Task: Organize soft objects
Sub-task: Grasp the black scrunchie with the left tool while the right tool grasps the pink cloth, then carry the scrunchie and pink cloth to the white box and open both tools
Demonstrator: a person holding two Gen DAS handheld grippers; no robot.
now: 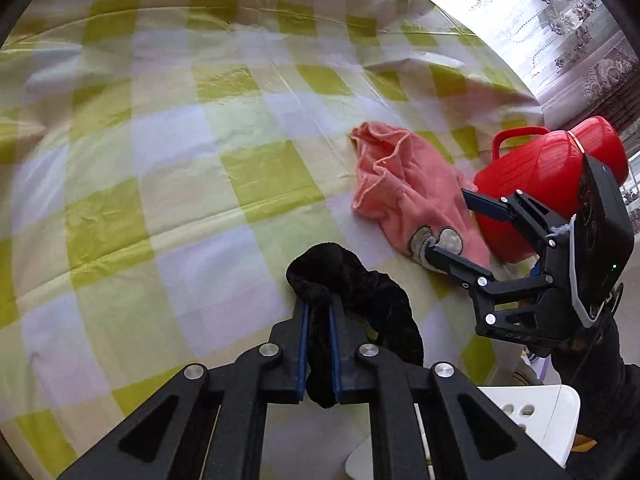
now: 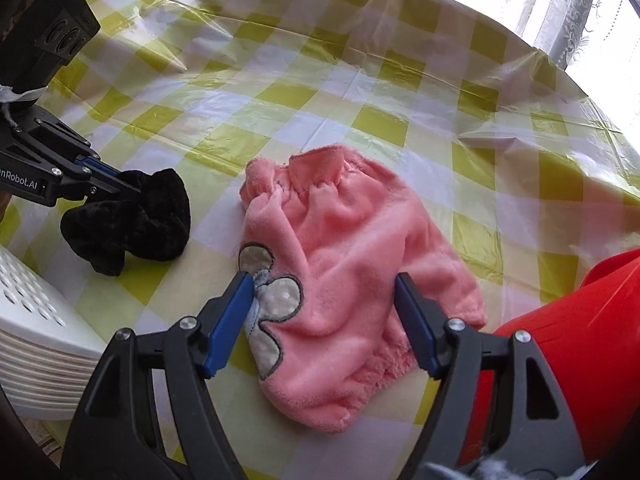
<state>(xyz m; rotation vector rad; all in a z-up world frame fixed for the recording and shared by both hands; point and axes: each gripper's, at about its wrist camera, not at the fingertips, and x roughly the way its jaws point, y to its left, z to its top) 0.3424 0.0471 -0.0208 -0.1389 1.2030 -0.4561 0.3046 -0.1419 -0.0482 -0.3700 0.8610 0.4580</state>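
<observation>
My left gripper (image 1: 319,308) is shut on a black fuzzy cloth (image 1: 360,292) near the table's front edge; it also shows in the right wrist view (image 2: 108,184) with the black cloth (image 2: 136,220) hanging from it. A pink fleece garment (image 2: 340,264) with a grey patch lies flat on the checked tablecloth (image 2: 320,80). My right gripper (image 2: 325,280) is open, its blue pads on either side of the garment's near part. In the left wrist view the right gripper (image 1: 446,224) sits over the pink garment (image 1: 400,188).
A red plastic container (image 1: 540,176) lies right of the garment, and shows at the right edge (image 2: 580,340). A white perforated stool (image 2: 32,320) stands at the table's near left edge. A window with lace curtains (image 1: 560,20) is behind.
</observation>
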